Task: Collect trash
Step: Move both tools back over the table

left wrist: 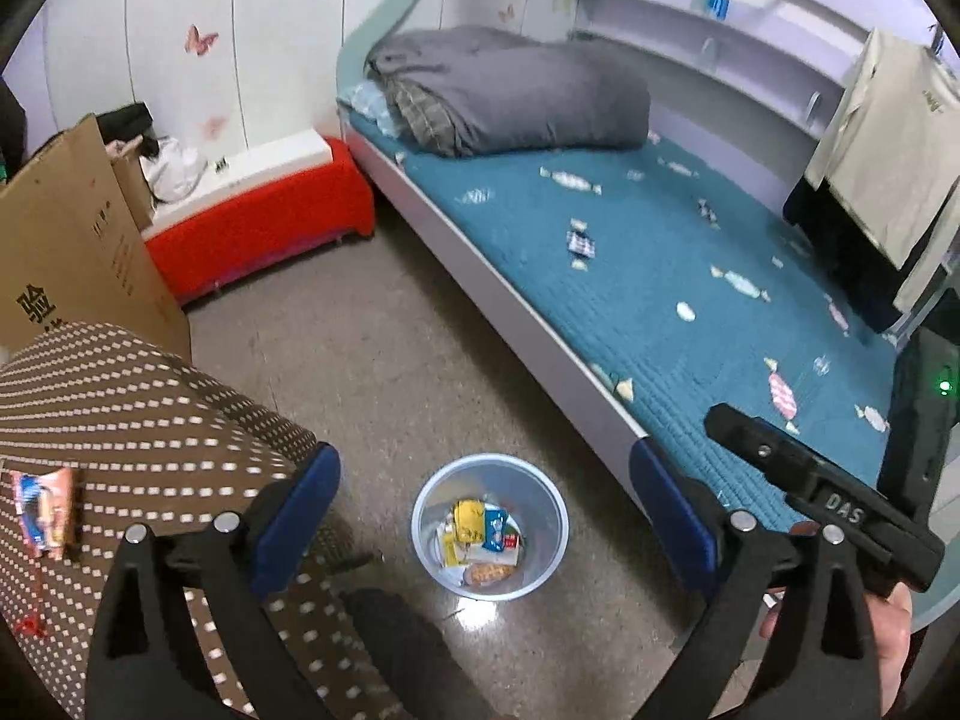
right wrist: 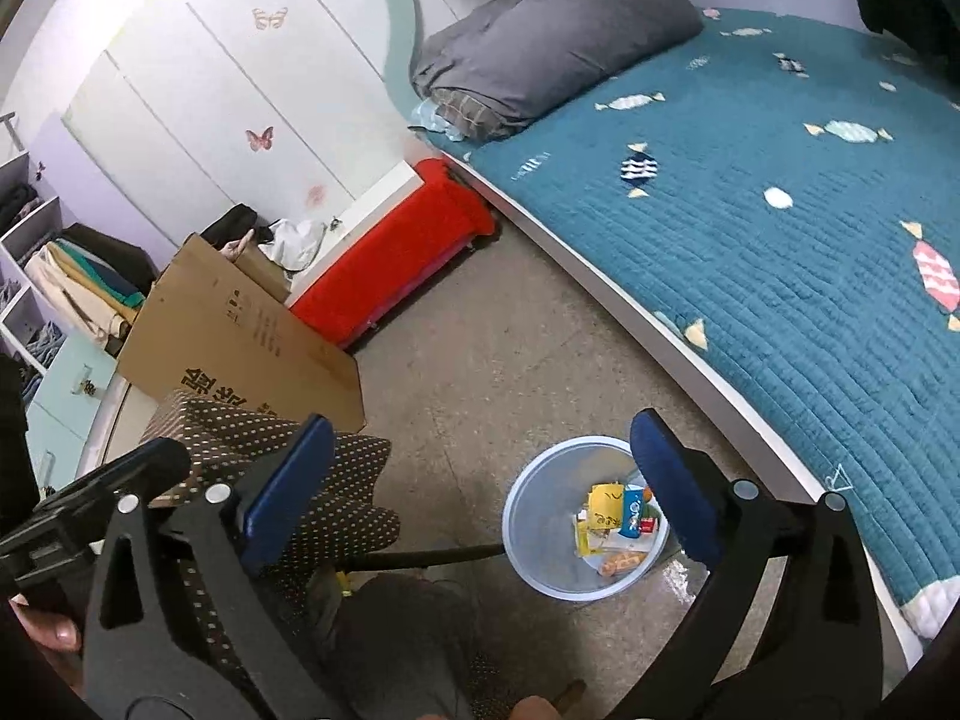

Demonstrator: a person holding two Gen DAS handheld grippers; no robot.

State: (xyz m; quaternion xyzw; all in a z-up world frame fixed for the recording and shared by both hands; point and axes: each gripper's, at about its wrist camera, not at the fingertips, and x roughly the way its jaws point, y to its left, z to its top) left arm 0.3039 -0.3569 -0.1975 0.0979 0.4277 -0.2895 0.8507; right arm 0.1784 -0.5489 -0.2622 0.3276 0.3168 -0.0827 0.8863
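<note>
Hovering: both grippers hang above the bin, which stands on the floor between the bed and a dotted cloth.
Left gripper: jaws spread wide, nothing between the blue pads.
Right gripper: jaws spread wide too, empty.
Trash in bin: several wrappers, yellow, blue and orange, lie loose at the bottom.
Trash left: one wrapper lies flat on the dotted cloth, well apart from the bin, at the left gripper's side.
Handling: probably thin foil or plastic, very light, limp and a bit slick; it should crumple rather than break.
Hold: pinch a free edge or a raised crease, since a flat sheet on soft cloth gives the pads little to catch.
Risk: catching cloth along with the wrapper.
</note>
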